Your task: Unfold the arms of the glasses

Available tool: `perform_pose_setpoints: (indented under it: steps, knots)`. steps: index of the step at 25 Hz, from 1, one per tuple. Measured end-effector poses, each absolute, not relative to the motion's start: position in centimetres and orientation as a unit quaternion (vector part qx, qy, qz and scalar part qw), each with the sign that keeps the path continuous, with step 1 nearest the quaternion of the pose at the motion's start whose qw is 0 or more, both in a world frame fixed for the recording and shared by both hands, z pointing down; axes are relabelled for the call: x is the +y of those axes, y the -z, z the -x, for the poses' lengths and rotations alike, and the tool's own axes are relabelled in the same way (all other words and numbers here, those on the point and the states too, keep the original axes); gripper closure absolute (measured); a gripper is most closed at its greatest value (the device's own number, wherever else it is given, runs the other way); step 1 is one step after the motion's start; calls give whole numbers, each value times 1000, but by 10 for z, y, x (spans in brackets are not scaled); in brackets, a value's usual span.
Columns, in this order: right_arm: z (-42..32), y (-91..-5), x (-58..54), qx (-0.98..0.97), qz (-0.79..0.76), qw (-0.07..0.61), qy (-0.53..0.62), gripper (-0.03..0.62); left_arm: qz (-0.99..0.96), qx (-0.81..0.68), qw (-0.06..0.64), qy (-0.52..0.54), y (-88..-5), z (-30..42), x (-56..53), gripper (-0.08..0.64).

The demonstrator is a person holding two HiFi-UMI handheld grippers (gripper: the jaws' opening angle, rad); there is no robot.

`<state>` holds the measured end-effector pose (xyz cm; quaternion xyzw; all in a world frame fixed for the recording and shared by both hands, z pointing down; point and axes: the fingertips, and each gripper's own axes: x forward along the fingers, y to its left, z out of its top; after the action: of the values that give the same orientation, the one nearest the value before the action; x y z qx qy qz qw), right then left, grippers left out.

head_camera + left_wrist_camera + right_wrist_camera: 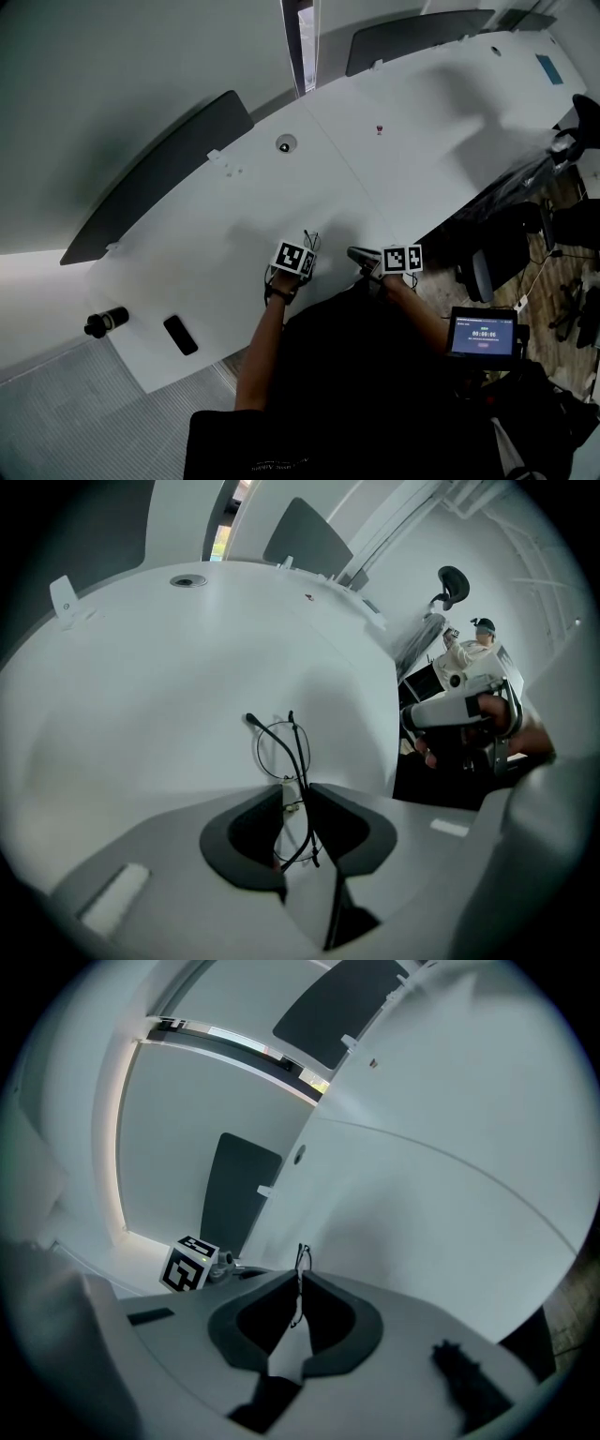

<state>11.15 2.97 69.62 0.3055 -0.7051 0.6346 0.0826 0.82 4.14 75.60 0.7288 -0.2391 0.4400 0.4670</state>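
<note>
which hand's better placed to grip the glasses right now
Left. The left tongs straddle the glasses and are closing on them; the right tongs are shut and stand off to the side, clear of the frame.

So the glasses (296,761) are up by the counter's (394,159) near edge, about mid-length. Way off at its left end there's a phone-like slab (180,335) with a small cylinder (106,322) just left of it, and divider panels (159,173) stand along the far side.

Likely an office: long white desk (375,178), dark divider (159,173), swivel chair (483,270).
</note>
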Motion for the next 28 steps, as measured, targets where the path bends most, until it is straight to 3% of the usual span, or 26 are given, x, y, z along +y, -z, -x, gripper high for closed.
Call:
perform_pose_setpoints:
  steps: [8, 11, 16, 19, 23, 28]
  knots:
    - [-107, -699, 29, -707, -303, 92, -632, 575, -738, -244, 472, -416, -743, -7, 37, 502]
    - [-107, -698, 30, -706, -302, 91, -634, 575, -744, -249, 482, -391, -730, -5, 33, 551]
    - [-103, -702, 29, -708, -298, 93, -633, 575, -749, -243, 497, -364, -725, 3, 34, 552]
    - [-97, -696, 25, -715, -289, 81, -631, 575, -752, -248, 537, -293, -713, 7, 29, 552]
    - [-77, -648, 11, -771, -239, 11, -590, 575, -751, -258, 590, -147, -674, 12, 14, 552]
    - [-39, -583, 3, -837, -156, -20, -524, 574, -764, -276, 579, -67, -630, 26, 11, 551]
